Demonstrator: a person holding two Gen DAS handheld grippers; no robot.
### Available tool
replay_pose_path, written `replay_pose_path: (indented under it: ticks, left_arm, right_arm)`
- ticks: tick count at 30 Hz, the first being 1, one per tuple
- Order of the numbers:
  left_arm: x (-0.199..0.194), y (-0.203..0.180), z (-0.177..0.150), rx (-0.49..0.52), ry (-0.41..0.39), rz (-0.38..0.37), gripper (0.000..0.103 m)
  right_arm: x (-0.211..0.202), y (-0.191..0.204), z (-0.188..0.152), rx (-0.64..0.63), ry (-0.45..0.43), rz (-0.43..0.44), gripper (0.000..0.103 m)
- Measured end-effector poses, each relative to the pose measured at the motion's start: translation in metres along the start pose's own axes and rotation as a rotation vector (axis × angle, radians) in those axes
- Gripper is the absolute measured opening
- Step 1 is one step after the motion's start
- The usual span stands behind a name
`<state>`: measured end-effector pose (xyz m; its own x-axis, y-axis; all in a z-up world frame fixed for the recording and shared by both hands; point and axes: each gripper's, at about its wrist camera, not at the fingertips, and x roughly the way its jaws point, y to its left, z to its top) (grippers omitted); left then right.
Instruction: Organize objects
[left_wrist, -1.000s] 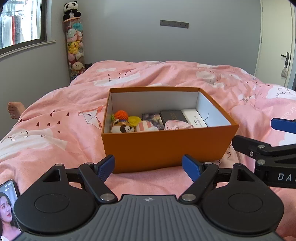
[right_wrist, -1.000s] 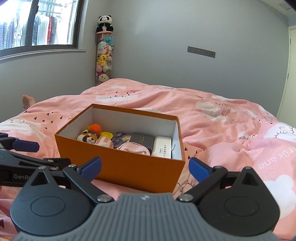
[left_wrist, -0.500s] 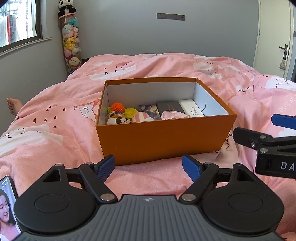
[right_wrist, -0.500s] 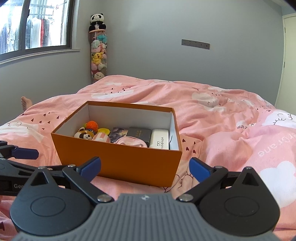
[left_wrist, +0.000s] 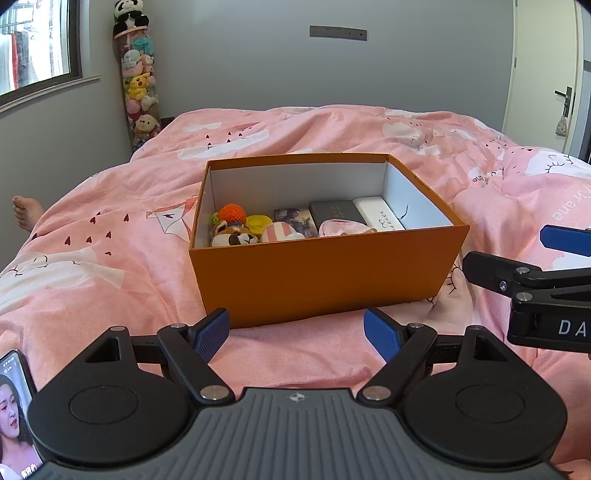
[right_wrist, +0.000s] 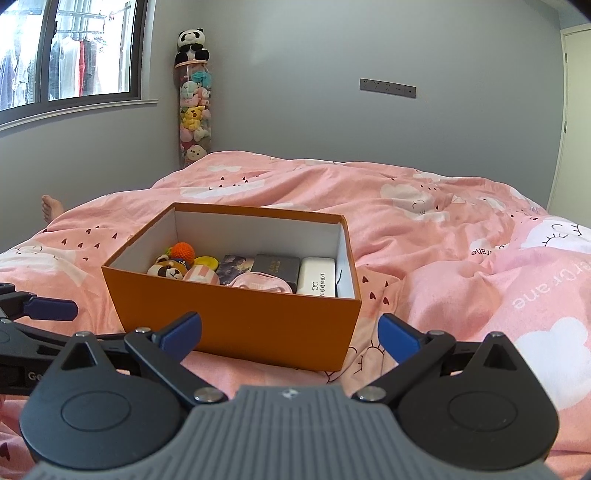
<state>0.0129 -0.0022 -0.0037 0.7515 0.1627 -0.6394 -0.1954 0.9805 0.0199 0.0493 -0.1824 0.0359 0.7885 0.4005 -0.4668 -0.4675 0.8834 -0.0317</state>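
- The box (left_wrist: 325, 280) sits on the bed (left_wrist: 110, 258), farther from me than a second ago: I have drawn both tools back, so the sorting looks about finished.
- My left hand-held gripper (left_wrist: 296, 334) and right hand-held gripper (right_wrist: 290, 339) both stand apart, empty.
- The toys (left_wrist: 236, 229) and cases (right_wrist: 317, 280) lie inside the box.
- Only the left view shows a phone (left_wrist: 14, 413); only the right shows clothes (right_wrist: 74, 66) beyond the window.

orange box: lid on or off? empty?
Lid off, not empty. The orange box stands open-topped on the bed; its white inner walls show, and toys, a dark case and a white case lie inside.
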Motion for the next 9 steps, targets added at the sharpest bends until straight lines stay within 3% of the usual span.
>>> replay_pose_path:
  ticks: [9]
  left_arm:
    - [-0.0001,0.0001,0.0002,-0.002,0.001,-0.002,0.096]
  right_arm:
    - [0.0001,0.0005,-0.0002,-0.002,0.002,0.001,0.101]
